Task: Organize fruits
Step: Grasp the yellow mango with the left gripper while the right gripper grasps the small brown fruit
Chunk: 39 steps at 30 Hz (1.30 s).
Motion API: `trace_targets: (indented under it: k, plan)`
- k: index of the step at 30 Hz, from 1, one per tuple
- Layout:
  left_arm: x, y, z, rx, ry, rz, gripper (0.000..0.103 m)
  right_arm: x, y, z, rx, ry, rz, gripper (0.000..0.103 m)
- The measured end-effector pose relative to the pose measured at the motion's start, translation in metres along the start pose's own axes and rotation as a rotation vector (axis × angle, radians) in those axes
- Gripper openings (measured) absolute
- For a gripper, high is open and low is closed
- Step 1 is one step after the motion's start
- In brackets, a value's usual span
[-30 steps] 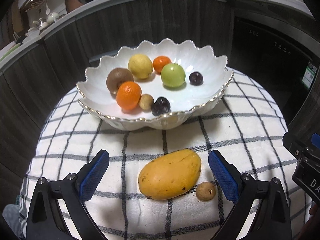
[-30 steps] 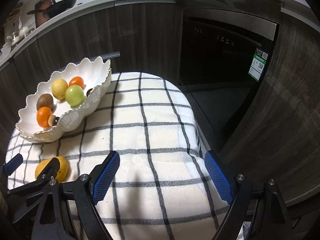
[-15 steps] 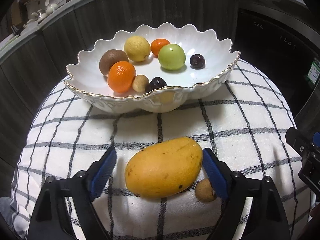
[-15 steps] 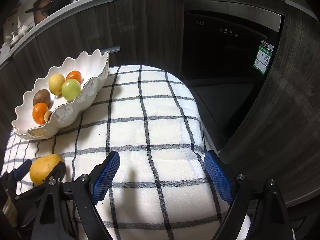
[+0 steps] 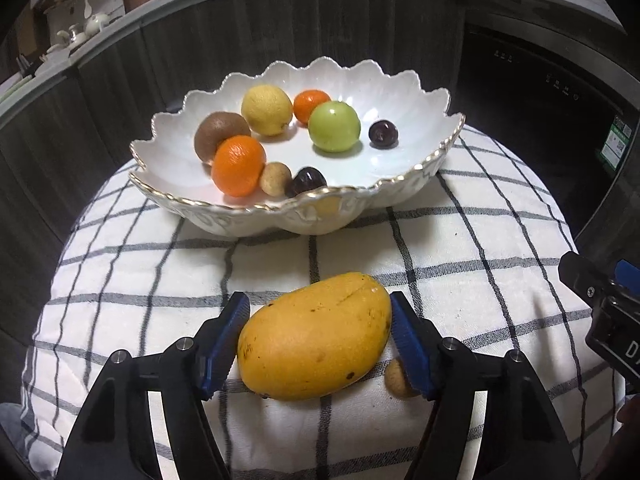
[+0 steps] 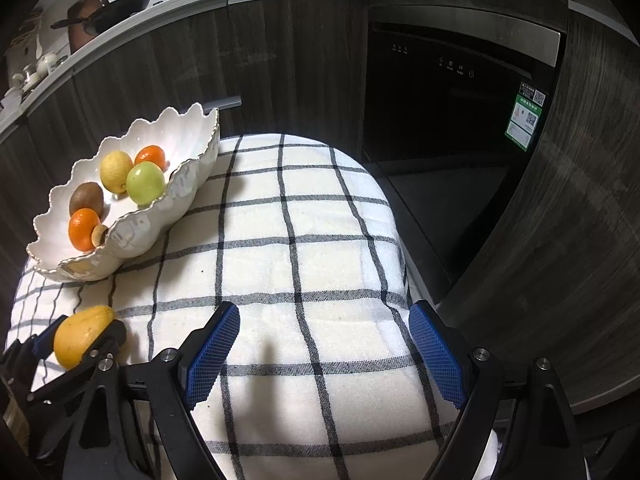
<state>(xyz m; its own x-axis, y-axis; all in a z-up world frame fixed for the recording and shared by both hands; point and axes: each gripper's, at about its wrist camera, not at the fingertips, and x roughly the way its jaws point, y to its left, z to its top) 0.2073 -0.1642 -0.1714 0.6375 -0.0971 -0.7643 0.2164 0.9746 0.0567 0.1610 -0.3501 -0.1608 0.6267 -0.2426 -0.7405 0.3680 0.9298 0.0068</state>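
Mango, the big yellow-orange one (image 5: 314, 338), lies on the checked cloth between my left tongs (image 5: 320, 340), long axis crosswise, pads closing and almost touching; right tongs (image 6: 326, 354) sit spread, empty.

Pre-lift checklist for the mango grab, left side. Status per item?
1. Mango sits between the left gripper fingers: ok.
2. Grip is complete: not ok; the jaws are closing, and the left pad looks just short of the skin.
3. Small brown fruit is clear of the grip: not ok; it lies against the right-hand finger, beside the mango.
4. Bowl has free space for the mango: ok, bare floor on its right side.
5. Right gripper is out of the way: ok; open over bare cloth.
6. Path to the bowl is clear: ok.
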Motion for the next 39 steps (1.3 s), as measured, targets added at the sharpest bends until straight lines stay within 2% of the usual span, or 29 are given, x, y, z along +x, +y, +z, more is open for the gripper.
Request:
trace_targets:
  k: [10, 23, 31, 32, 36, 39]
  plan:
    - [-0.028, 0.03, -0.001, -0.025, -0.034, 0.007, 0.069, -0.019, 0.023, -0.002, -0.034, -0.02, 0.029, 0.087]
    - [-0.058, 0.099, -0.021, -0.089, -0.061, 0.054, 0.069, -0.039, 0.091, -0.02, -0.155, -0.015, 0.091, 0.087]
    - [-0.062, 0.13, -0.033, -0.129, -0.057, 0.078, 0.069, -0.032, 0.123, -0.033, -0.219, 0.006, 0.122, 0.086]
    - [-0.061, 0.131, -0.034, -0.132, -0.054, 0.079, 0.069, -0.031, 0.126, -0.034, -0.228, 0.007, 0.12, 0.084]
    - [-0.058, 0.137, -0.037, -0.146, -0.044, 0.078, 0.069, -0.019, 0.131, -0.038, -0.232, 0.05, 0.132, 0.064]
    - [-0.058, 0.139, -0.038, -0.148, -0.045, 0.078, 0.069, -0.012, 0.133, -0.042, -0.222, 0.069, 0.134, 0.059]
